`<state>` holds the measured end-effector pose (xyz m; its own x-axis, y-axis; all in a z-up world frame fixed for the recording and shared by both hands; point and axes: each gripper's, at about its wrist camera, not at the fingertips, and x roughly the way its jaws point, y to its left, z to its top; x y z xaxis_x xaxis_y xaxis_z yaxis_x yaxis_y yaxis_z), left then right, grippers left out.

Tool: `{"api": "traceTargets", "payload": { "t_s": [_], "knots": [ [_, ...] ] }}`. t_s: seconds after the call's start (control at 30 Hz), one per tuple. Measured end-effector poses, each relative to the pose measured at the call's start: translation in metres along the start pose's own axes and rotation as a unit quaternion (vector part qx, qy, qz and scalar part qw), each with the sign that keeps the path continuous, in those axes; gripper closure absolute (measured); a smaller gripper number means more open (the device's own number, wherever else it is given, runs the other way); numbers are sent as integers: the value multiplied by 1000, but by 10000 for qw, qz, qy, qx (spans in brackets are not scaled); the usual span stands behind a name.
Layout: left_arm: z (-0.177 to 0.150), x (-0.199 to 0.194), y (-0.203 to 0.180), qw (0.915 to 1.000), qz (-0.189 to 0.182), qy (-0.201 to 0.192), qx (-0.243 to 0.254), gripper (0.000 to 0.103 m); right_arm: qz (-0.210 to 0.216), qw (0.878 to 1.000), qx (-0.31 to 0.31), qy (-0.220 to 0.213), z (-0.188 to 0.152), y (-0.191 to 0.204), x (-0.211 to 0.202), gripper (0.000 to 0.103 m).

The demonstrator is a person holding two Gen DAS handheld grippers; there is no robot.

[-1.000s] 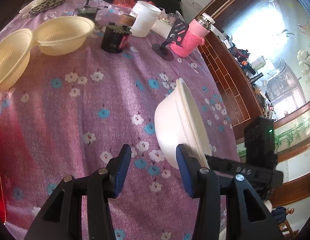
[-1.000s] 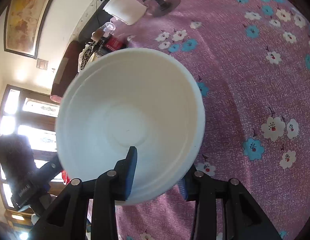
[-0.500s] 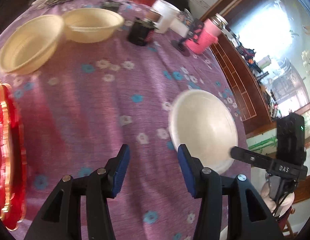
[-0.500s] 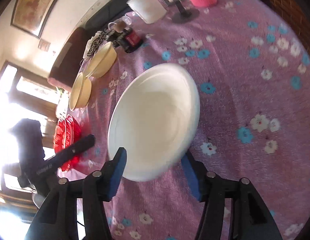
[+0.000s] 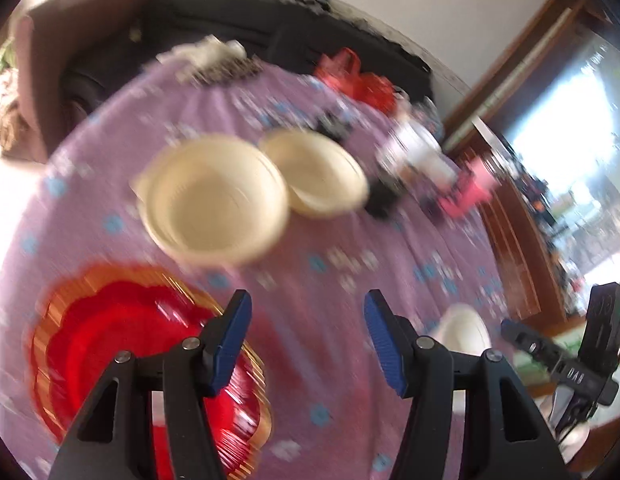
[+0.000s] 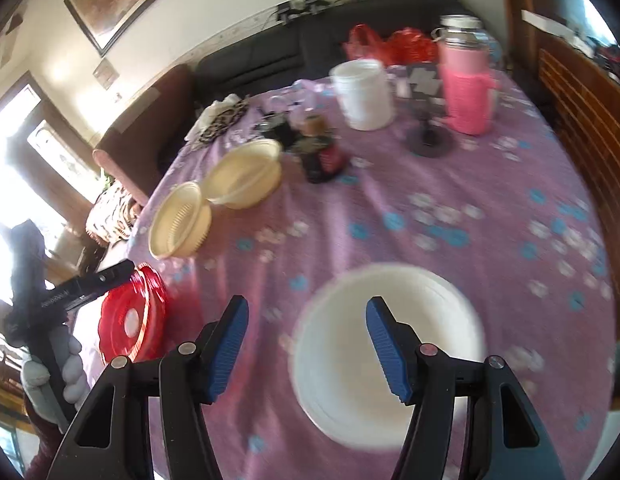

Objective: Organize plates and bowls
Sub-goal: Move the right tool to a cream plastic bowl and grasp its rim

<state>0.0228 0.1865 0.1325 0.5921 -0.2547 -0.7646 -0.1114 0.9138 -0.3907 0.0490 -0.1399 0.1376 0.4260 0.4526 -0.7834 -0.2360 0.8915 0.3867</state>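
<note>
A white bowl sits upright on the purple flowered tablecloth. My right gripper hangs open above it, the pads off the bowl. Two cream bowls stand side by side at the far left, and a stack of red plates lies at the table's left edge. In the blurred left wrist view my left gripper hovers beside the red plates, short of the cream bowls. Its jaws are opening and hold nothing. The white bowl shows behind its right finger.
At the back of the table stand a white jar, a pink bottle, a dark can and a black phone stand. Red bags and a dark sofa lie beyond. A gloved hand holds the left gripper.
My right gripper has let go of the white bowl, which now rests flat on the cloth, and has risen. The left gripper has swung left to the red plates, jaws wider.
</note>
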Motion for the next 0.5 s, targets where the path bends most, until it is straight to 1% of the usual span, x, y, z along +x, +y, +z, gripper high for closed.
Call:
{"api": "traceTargets", "payload": {
  "t_s": [0.03, 0.07, 0.1, 0.17, 0.23, 0.33, 0.4, 0.47, 0.5],
  "knots": [
    [10, 2, 2, 10000, 50, -46, -5, 45, 93, 9999, 40, 40, 11, 8, 16, 38],
    [19, 4, 4, 9999, 92, -57, -20, 45, 105, 9999, 68, 26, 15, 15, 26, 38],
    [30, 9, 5, 9999, 119, -44, -75, 45, 94, 9999, 107, -32, 28, 22, 41, 38],
    [50, 22, 9, 9998, 74, 54, -150, 44, 124, 9996, 238, -112, 41, 26, 62, 38],
    [71, 41, 9, 9996, 157, 193, -152, 44, 200, 9985, 502, -101, 59, 24, 90, 37],
    [100, 71, 8, 9987, 346, 352, -112, 44, 386, 9960, 801, -61, 71, 20, 116, 37],
    [117, 89, 7, 9983, 384, 431, -88, 44, 404, 9952, 889, -69, 77, 21, 128, 37],
    [131, 105, 9, 9982, 412, 413, -128, 44, 458, 9941, 977, -51, 81, 20, 141, 37],
    [139, 117, 7, 9979, 423, 482, -73, 44, 457, 9938, 1010, -45, 82, 19, 145, 37]
  ]
}}
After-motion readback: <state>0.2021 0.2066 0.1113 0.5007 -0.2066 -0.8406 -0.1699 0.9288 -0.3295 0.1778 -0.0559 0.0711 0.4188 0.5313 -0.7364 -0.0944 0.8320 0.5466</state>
